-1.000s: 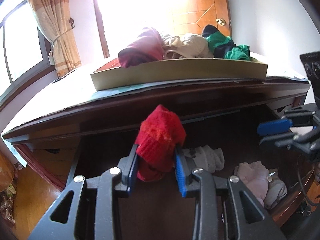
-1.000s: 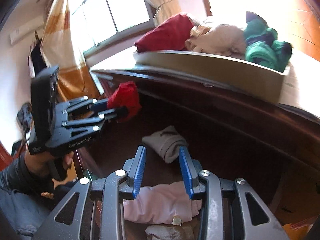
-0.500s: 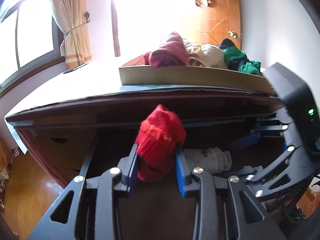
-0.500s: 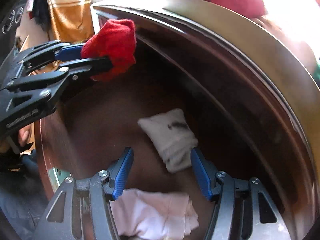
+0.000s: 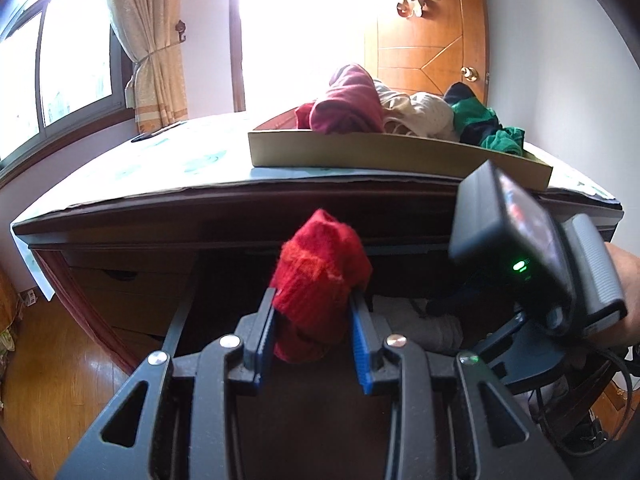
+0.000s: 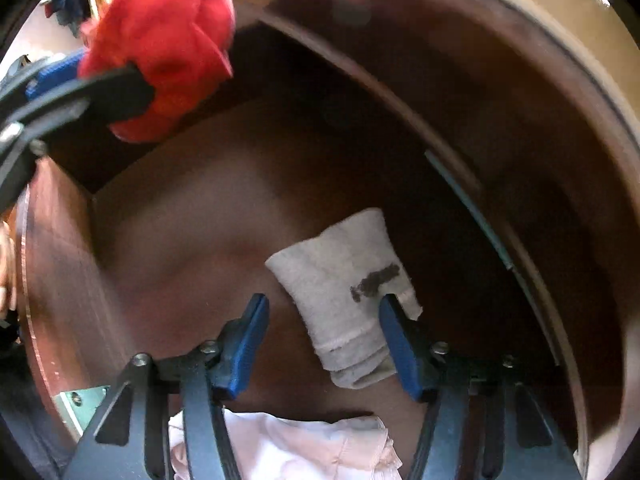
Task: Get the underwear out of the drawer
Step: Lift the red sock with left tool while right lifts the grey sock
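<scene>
My left gripper (image 5: 313, 300) is shut on a red knitted garment (image 5: 320, 264), held up in front of the open drawer (image 5: 180, 320); in the right wrist view the same red garment (image 6: 160, 40) hangs at the upper left. My right gripper (image 6: 323, 302) points steeply down into the drawer (image 6: 180, 220). Its jaws are closing around a folded grey-white garment (image 6: 344, 280) with a dark mark. The right pad (image 6: 400, 340) meets the cloth's edge, while the left pad (image 6: 248, 332) stands apart from it. A pale pink garment (image 6: 300, 448) lies under the gripper's body.
A shallow cardboard box (image 5: 380, 152) holding maroon, cream and green clothes stands on the desk top (image 5: 160, 168) above the drawer. The right tool's black housing (image 5: 512, 248) and a hand fill the right of the left wrist view. Wooden floor lies at the left.
My right gripper has tipped down into the drawer and come close over the grey-white garment, its jaws now wider than a second ago. The left gripper still holds the red garment.
</scene>
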`<state>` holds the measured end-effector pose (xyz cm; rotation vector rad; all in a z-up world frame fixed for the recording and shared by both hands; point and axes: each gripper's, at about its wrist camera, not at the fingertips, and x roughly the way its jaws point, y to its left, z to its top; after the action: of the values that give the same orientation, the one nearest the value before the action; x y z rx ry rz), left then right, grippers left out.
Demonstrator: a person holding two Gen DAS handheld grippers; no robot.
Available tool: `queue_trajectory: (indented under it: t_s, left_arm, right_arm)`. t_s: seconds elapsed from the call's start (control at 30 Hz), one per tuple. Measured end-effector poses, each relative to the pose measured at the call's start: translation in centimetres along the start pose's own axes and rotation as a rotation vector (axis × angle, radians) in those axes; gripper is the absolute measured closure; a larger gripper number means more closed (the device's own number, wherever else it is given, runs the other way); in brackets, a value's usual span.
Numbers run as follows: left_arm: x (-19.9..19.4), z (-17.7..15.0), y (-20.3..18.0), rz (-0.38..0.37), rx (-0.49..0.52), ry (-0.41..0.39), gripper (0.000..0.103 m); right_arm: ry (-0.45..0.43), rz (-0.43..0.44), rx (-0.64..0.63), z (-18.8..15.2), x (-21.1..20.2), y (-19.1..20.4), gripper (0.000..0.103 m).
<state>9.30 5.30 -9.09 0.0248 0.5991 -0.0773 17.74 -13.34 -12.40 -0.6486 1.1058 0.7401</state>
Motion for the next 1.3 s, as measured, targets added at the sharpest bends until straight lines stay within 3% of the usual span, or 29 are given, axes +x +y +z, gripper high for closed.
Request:
queue_trajectory:
  t_s: [0.03,0.07,0.13,0.47,0.63,0.7,0.73,0.77,1.03,1.1,1.13,1.17,1.23,1.3]
  left_arm:
    - [0.0,0.0,-0.1,-0.002,0.0,0.001,0.07]
    - [0.0,0.0,-0.1,-0.003,0.001,0.001,0.071]
    - [0.0,-0.1,-0.2,-0.004,0.002,-0.001,0.071]
    - [-0.2,0.0,-1.0,-0.009,0.01,-0.012,0.071]
    - [-0.1,-0.1,-1.1,-0.011,0.009,-0.004,0.071]
    - [-0.1,-0.1,-1.0,-0.01,0.007,-0.004,0.071]
    - [-0.1,-0.1,-1.0,-0.01,0.007,-0.004,0.071]
    - [-0.1,-0.1,-1.0,-0.009,0.008,-0.004,0.071]
    - [0.0,-0.2,-0.8,-0.011,-0.003,0.001,0.071]
    - [0.1,-0.2,-0.8,-0.012,-0.002,0.0,0.071]
    - [0.1,-0.2,-0.8,-0.012,-0.002,0.001,0.071]
    - [0.1,-0.2,-0.8,-0.011,-0.003,0.002,0.071]
    - [0.0,-0.2,-0.8,-0.01,-0.004,0.001,0.071]
    - [-0.1,-0.2,-0.8,-0.009,-0.003,-0.003,0.071]
  right_arm:
    - [0.012,-0.001,0.001,0.1,0.4,0.0,0.056]
    - [0.014,-0.003,0.009,0.1,0.6,-0.3,0.072]
    - [-0.009,0.018,0.038,0.2,0.2,-1.0,0.087]
    - [-0.175,0.067,0.085,-0.9,-3.9,-1.5,0.098]
    - [-0.158,0.054,0.051,-1.0,-3.4,-1.3,0.098]
    - [-0.134,0.06,0.039,-0.6,-3.0,-1.0,0.076]
    - [-0.124,0.051,0.033,-0.5,-3.0,-0.5,0.048]
    - [-0.12,0.034,0.018,-0.1,-2.6,-0.2,0.032]
    - [0.011,-0.002,-0.032,3.3,1.7,0.5,0.032]
    - [0.042,-0.005,-0.03,3.8,3.3,1.6,0.04]
    - [0.051,-0.006,-0.025,4.0,3.6,1.5,0.058]
    - [0.047,-0.004,-0.018,4.1,3.7,1.4,0.061]
    - [0.011,0.035,0.008,4.2,3.1,1.0,0.081]
    - [-0.027,0.038,0.023,4.4,2.2,1.0,0.083]
